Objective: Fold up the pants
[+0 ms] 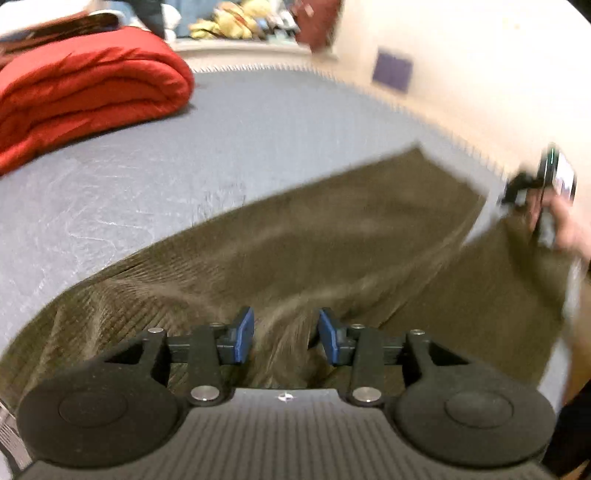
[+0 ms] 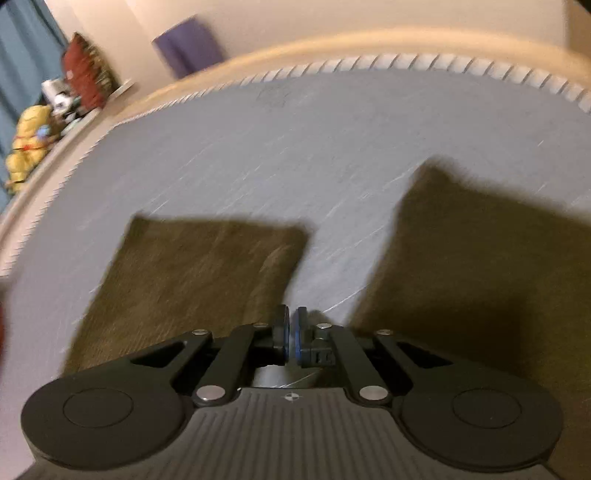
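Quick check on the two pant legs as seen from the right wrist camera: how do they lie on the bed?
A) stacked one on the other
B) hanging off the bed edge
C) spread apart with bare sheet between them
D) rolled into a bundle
C: in the right wrist view the left leg and right leg of the pants lie apart, with grey sheet showing between them.

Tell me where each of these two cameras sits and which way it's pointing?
Left wrist: rides on the left gripper, looking forward over its open blue-padded fingers at olive corduroy pants on a grey mattress, a red blanket beyond; the person's other hand holds the right gripper.
Right wrist: rides on the right gripper, fingers nearly closed over bare mattress between the two pant legs.
Shared: pants, mattress, purple wall square, yellow plush toys.
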A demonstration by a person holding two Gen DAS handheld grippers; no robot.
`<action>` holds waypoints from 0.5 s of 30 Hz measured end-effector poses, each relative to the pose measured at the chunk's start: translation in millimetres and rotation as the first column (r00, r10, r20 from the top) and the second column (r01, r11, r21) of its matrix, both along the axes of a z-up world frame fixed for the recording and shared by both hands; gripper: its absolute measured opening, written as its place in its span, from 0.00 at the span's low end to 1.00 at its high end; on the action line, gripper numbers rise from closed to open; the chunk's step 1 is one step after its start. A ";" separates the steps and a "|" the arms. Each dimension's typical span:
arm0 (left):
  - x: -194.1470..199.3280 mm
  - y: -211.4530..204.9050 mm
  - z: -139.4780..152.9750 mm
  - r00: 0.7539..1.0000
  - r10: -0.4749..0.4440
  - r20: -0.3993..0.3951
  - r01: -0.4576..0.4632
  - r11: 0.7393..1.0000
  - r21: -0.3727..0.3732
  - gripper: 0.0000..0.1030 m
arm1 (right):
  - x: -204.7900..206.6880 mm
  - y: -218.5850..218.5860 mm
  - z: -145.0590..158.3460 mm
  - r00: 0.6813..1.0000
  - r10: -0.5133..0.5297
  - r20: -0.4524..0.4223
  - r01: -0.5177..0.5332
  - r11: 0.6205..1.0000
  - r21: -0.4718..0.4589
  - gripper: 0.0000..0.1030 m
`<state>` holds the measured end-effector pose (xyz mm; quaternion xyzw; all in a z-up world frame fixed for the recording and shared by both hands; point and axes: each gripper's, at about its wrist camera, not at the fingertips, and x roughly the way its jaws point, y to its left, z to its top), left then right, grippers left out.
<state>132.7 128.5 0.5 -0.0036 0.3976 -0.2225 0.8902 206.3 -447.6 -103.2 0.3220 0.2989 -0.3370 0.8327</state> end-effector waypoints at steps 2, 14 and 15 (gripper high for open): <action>-1.1 8.1 -5.0 1.000 0.010 -0.010 -0.010 1.000 -0.019 0.42 | -3.9 0.4 12.4 0.999 0.015 0.044 -0.014 1.000 -0.017 0.10; -17.8 80.5 26.3 0.934 0.347 -0.086 -0.352 0.935 -0.045 0.28 | -44.7 82.7 115.4 0.860 0.424 0.284 -0.404 0.906 -0.127 0.39; -24.9 97.8 39.6 0.916 0.393 -0.077 -0.399 0.913 -0.087 0.28 | -52.4 94.9 125.6 0.834 0.464 0.298 -0.443 0.886 -0.141 0.39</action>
